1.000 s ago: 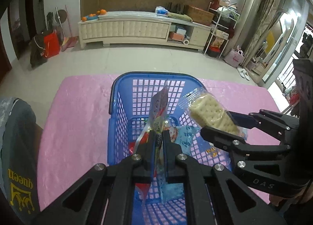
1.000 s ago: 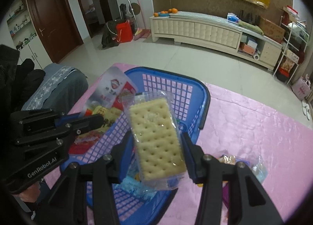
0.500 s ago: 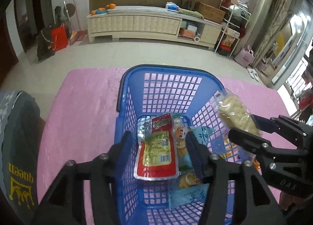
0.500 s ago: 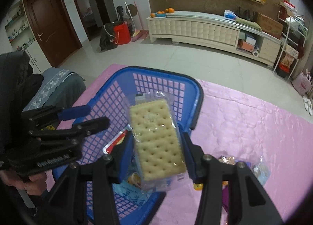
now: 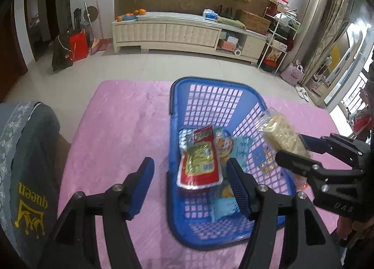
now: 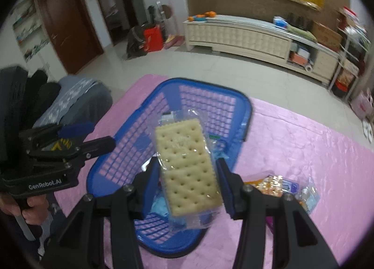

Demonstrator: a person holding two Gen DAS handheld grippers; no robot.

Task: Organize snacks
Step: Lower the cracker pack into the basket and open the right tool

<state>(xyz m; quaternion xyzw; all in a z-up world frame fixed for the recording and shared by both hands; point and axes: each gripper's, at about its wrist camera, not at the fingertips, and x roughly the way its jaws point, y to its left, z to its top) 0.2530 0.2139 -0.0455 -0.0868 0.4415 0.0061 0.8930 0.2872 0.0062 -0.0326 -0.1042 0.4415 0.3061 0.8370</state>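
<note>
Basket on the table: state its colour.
The basket is blue, with an open lattice wall. It shows best in the left wrist view.

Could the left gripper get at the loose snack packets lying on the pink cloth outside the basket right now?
Probably not directly. The left gripper, jaws open and empty, sits at the blue basket's left side; the loose packets lie beyond its right side, with the right gripper and its cracker pack between.

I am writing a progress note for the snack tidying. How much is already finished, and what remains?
Done: several packets, including a red and green foil pouch, already lie in the blue plastic lattice basket. The left gripper is open and empty, its jaws having just opened. In hand: the right gripper holds a clear-wrapped cracker pack above the basket. Left: that pack, plus loose wrapped snacks on the pink tablecloth.
</note>
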